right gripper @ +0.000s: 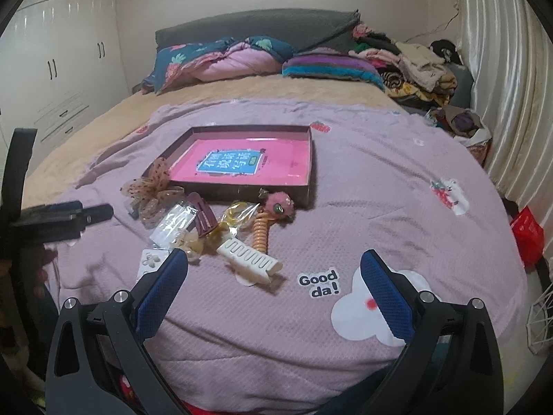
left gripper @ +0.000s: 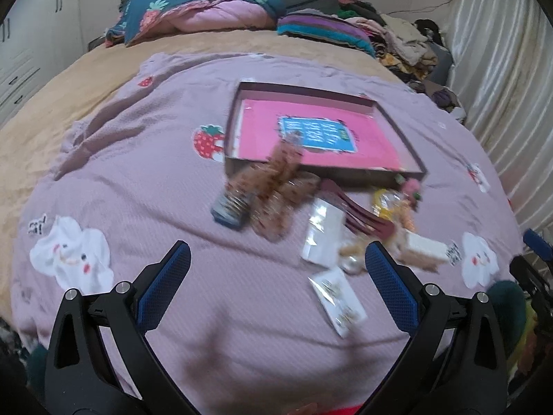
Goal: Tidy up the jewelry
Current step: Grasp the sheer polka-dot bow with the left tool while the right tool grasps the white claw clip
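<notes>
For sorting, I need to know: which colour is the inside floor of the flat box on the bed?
Bright pink, with a blue printed label in its middle; clearest in the right wrist view.

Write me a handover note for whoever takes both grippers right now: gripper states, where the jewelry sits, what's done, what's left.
Left gripper: open, empty, hovering over the purple blanket.
Right gripper: open, empty, just short of the white hair clip.
Tray: holds only a pink book.
Loose pile in front of the tray: dotted bow, maroon claw clip, pink pom-pom coil tie, small packets.
Done: nothing is sorted yet, though the bow leans on the tray's edge.
Left: move every piece into the tray.
</notes>
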`<state>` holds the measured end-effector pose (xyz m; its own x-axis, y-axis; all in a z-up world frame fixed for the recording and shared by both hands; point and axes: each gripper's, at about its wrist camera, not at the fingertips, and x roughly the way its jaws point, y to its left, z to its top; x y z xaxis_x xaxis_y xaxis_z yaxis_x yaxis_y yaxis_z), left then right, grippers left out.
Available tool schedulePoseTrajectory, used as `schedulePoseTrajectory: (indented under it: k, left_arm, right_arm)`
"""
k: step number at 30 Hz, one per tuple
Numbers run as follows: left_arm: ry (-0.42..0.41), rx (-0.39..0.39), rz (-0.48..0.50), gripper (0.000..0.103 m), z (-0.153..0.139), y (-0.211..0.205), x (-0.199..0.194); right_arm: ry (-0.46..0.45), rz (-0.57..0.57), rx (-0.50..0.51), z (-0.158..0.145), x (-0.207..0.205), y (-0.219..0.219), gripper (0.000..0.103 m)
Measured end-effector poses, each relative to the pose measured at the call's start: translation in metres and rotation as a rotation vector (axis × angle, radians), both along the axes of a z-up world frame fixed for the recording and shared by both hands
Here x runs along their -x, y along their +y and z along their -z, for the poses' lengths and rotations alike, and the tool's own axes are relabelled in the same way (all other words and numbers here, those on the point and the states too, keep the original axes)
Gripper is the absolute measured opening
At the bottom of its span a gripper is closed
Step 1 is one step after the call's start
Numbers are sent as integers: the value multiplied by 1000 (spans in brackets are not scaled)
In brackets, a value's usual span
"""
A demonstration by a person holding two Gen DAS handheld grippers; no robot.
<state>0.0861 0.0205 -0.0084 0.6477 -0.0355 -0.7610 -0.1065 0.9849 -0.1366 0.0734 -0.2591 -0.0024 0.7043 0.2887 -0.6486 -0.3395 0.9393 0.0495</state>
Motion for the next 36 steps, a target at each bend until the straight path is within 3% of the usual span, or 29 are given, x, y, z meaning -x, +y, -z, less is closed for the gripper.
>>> schedulePoseTrajectory:
  k: [6,11,15,17,20,23,27,30,36]
  left_arm:
    - [-11,18,19,95,6,21,-30]
    - [50,8,89,88,22,20,-57]
    - [76,14,94,67,32,18,-74]
    - [89,16,103,63,37,17,-82]
    - [91,24,122,46,40,14,-85]
    - [81,12,143,20,40,8,-85]
    - [76,13,154,8,40,9,-85]
    - [68,21,149,7,37,13,-82]
    - [27,14,134,4,20,13,-72]
  right_arm:
    - [66,-31,25,21,-27,10,99]
    - [95,-50,73,45,-45,20,99]
    - [136,-56,91,64,-60,24,99]
    - [146,-57,100,70,-65,26,99]
    - [164,-73,115,80,-72,30,99]
    - [173,-95,120,84,-75,35,98]
    - [203,-164,119,91,-76,45,59]
    - [230,-193,114,98,-74,50,37]
    - [191,-196,47,88,-62,40,26]
